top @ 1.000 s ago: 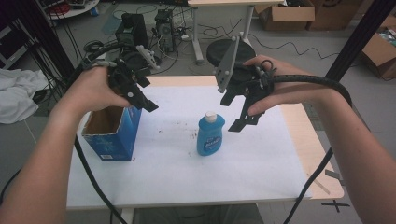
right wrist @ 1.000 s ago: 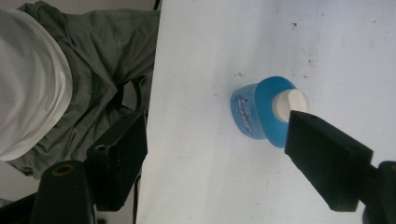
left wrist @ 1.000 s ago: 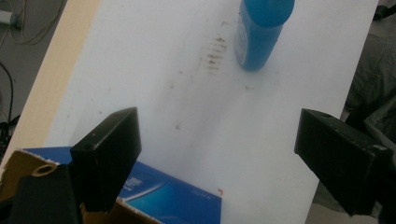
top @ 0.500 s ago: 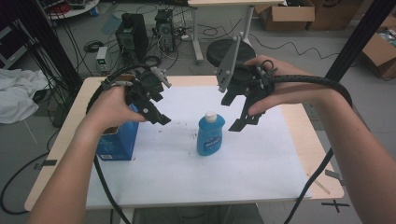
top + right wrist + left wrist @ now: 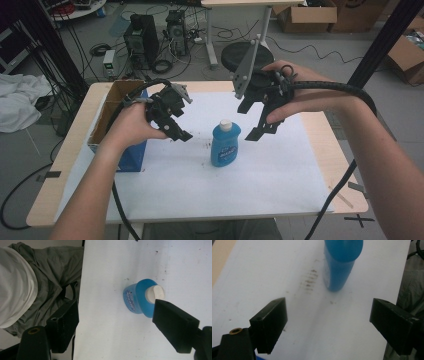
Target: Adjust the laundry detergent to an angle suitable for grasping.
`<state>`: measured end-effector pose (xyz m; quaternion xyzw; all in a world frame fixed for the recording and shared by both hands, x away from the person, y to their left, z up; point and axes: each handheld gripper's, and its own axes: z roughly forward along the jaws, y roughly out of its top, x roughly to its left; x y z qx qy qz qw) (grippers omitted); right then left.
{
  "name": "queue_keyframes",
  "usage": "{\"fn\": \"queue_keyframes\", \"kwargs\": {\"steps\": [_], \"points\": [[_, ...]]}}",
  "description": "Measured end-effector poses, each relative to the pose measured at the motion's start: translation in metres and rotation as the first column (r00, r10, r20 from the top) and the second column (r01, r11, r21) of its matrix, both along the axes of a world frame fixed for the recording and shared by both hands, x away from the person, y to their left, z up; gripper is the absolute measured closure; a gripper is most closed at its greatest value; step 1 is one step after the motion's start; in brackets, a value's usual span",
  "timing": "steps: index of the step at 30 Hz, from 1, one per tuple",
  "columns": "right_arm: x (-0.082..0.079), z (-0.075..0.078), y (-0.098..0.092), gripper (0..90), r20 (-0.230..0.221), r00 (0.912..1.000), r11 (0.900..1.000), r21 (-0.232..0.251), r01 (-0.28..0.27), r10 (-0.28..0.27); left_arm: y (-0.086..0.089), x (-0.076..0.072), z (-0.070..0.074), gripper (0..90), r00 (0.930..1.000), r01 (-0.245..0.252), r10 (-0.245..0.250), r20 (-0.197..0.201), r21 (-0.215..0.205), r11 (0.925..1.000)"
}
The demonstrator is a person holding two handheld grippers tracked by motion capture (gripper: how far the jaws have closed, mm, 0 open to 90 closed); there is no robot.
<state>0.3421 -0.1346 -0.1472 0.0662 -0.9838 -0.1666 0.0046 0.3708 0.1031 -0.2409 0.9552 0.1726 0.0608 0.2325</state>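
The tabletop (image 5: 300,190) is covered by a white sheet, with a light wooden edge showing at its sides. At its left edge stands an open cardboard box (image 5: 116,107) with blue outer walls, partly behind the person's left forearm.

Near the middle of the sheet stands the blue bottle (image 5: 224,144): translucent blue plastic, rounded shoulders, a white cap (image 5: 226,124) on top and a printed label on its front. It is upright, its long axis vertical, cap pointing up; in the right gripper view it is seen almost from above, cap nearest the camera.

The left gripper (image 5: 175,131) hangs just to the left of the bottle and slightly above the sheet, its fingers spread wide and holding nothing. In the left gripper view the bottle (image 5: 340,262) stands ahead of the two fingers (image 5: 270,322), within the line of the gap but clear of both.

The right gripper (image 5: 252,120) hovers just right of the bottle, above cap height, fingers likewise spread and empty. In its own view, one finger (image 5: 175,325) overlaps the bottle's (image 5: 137,300) edge without touching it.
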Motion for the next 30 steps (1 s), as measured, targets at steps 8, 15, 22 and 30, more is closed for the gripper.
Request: {"fn": "queue_keyframes", "kwargs": {"steps": [8, 15, 22, 30], "points": [[0.002, -0.003, 0.000, 21.4, -0.002, 1.0000, 1.000, -0.005, 0.002, -0.002, -0.015, -0.002, -0.017, 15.3, 0.9999, 0.015, -0.015, -0.007, -0.012, 0.9998], [0.002, -0.005, 0.000, 21.5, -0.004, 1.0000, 1.000, -0.005, 0.003, -0.003, -0.027, -0.003, -0.029, 15.3, 0.9998, 0.021, -0.021, -0.004, -0.042, 0.9989], [0.002, -0.006, 0.000, 21.4, -0.008, 1.0000, 1.000, -0.007, 0.001, -0.001, -0.035, -0.002, -0.042, 15.3, 0.9999, 0.017, -0.017, 0.001, -0.085, 0.9962], [0.003, -0.006, 0.001, 21.4, -0.009, 1.0000, 1.000, -0.006, -0.001, 0.001, -0.043, 0.000, -0.054, 15.2, 0.9998, 0.017, -0.017, 0.005, -0.119, 0.9928]]}}
